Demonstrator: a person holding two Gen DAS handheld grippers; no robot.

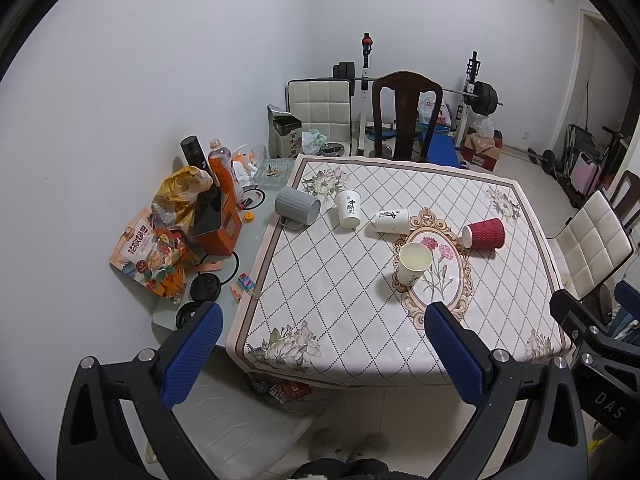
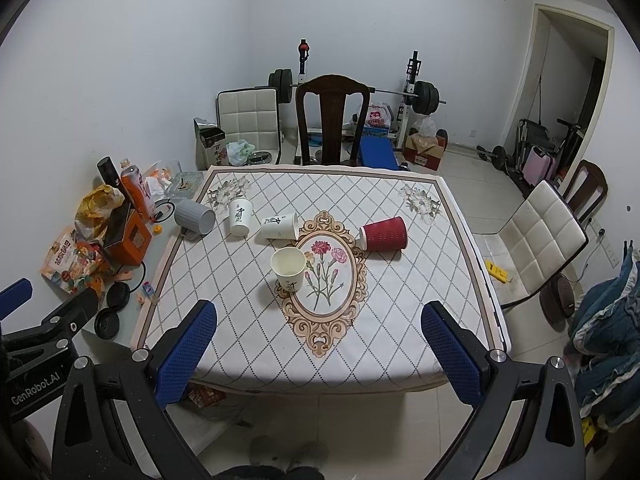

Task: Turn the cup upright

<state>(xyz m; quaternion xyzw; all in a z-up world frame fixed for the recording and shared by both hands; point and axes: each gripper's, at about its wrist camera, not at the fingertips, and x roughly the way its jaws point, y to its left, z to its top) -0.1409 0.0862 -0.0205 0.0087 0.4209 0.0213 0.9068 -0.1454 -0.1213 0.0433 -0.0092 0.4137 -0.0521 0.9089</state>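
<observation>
On the patterned tablecloth [image 1: 340, 280] [image 2: 248, 312] are several cups. A red ribbed paper cup [image 1: 483, 233] [image 2: 383, 233] lies on its side. A white paper cup [image 1: 393, 221] [image 2: 280, 226] lies on its side. Another white cup [image 1: 348, 209] [image 2: 240, 217] stands upside down. A cream paper cup [image 1: 414, 263] [image 2: 289, 267] stands upright near the floral medallion. A grey mug [image 1: 298, 208] [image 2: 195, 217] lies on its side at the left edge. My left gripper [image 1: 322, 340] and right gripper [image 2: 318, 340] are open and empty, held back above the table's near edge.
Snack bags, an orange box [image 1: 224, 224], bottles and a glass ashtray [image 1: 272, 170] crowd the table's left strip. A dark wooden chair [image 2: 332, 120] stands behind the table, a white padded chair [image 2: 536, 240] at the right. Barbell rack behind.
</observation>
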